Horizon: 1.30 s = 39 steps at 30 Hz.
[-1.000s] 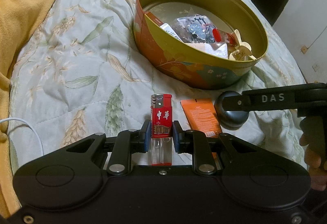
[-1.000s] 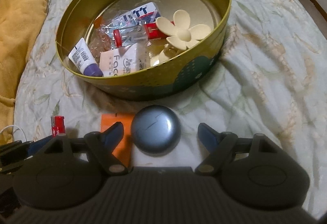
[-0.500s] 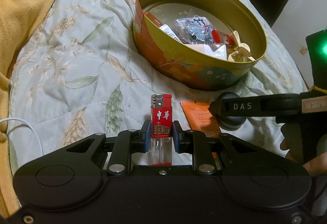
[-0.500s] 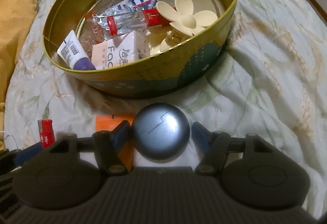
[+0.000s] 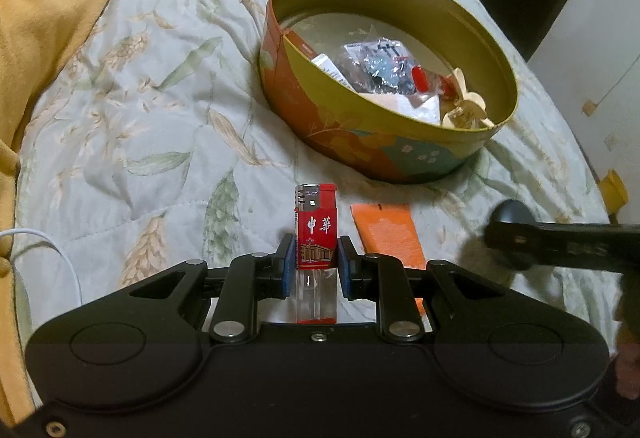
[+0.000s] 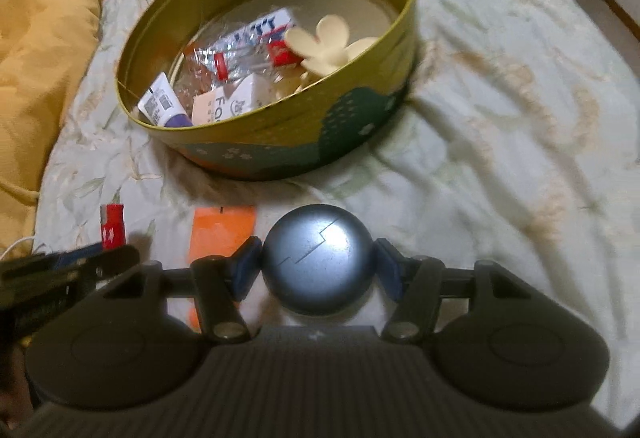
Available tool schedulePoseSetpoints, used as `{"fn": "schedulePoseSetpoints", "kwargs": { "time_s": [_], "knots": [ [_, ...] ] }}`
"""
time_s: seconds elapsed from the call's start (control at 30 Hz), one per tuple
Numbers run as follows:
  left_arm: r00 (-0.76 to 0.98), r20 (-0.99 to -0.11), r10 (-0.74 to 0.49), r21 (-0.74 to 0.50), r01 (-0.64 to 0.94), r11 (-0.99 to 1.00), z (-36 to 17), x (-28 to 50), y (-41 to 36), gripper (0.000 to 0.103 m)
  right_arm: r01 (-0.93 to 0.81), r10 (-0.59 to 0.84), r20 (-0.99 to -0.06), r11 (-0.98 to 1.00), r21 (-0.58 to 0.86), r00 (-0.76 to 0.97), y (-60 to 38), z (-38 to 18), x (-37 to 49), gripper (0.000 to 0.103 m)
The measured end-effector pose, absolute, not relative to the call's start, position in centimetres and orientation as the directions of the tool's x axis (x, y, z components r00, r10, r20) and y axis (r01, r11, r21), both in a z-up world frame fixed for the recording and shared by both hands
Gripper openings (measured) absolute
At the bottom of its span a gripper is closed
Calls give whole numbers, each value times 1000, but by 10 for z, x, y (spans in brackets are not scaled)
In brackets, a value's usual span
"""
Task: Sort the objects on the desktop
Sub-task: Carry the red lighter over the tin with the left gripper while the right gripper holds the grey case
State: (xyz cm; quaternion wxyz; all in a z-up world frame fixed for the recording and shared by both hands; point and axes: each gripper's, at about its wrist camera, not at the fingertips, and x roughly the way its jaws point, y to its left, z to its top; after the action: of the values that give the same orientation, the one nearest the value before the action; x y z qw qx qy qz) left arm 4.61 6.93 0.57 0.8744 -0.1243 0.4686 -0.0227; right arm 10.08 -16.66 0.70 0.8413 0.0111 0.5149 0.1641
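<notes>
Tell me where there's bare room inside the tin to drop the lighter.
The far half of the tin floor is bare, beside the back wall. The near half is crowded: tube, tissue pack, flower clip. The left gripper holds the lighter.

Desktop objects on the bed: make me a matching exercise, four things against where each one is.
Things:
1. red lighter
2. round grey case
3. orange packet
4. flower hair clip

Places:
A. lying flat on the quilt
B. inside the oval tin
C. clamped upright in the left gripper
D. between the closing pads of the right gripper

Pairs: 1-C, 2-D, 3-A, 4-B
</notes>
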Motion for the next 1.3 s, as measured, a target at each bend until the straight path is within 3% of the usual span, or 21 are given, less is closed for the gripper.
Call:
{"fn": "schedulePoseSetpoints", "kwargs": {
  "time_s": [0.37, 0.47, 0.83, 1.3],
  "knots": [
    [579, -803, -141, -221, -70, 973, 12, 41, 65, 20, -292, 226, -765, 955, 51, 603, -223, 53, 69, 64],
    [582, -802, -135, -209, -62, 976, 14, 39, 61, 20, -256, 260, -755, 958, 126, 602, -235, 54, 69, 64],
    [598, -794, -114, -198, -77, 977, 15, 37, 61, 20, -199, 280, -732, 960, 199, 621, -244, 48, 74, 64],
    [606, -788, -111, -192, -69, 979, 16, 36, 60, 20, -200, 287, -741, 958, 207, 607, -237, 40, 76, 64]
  ]
}}
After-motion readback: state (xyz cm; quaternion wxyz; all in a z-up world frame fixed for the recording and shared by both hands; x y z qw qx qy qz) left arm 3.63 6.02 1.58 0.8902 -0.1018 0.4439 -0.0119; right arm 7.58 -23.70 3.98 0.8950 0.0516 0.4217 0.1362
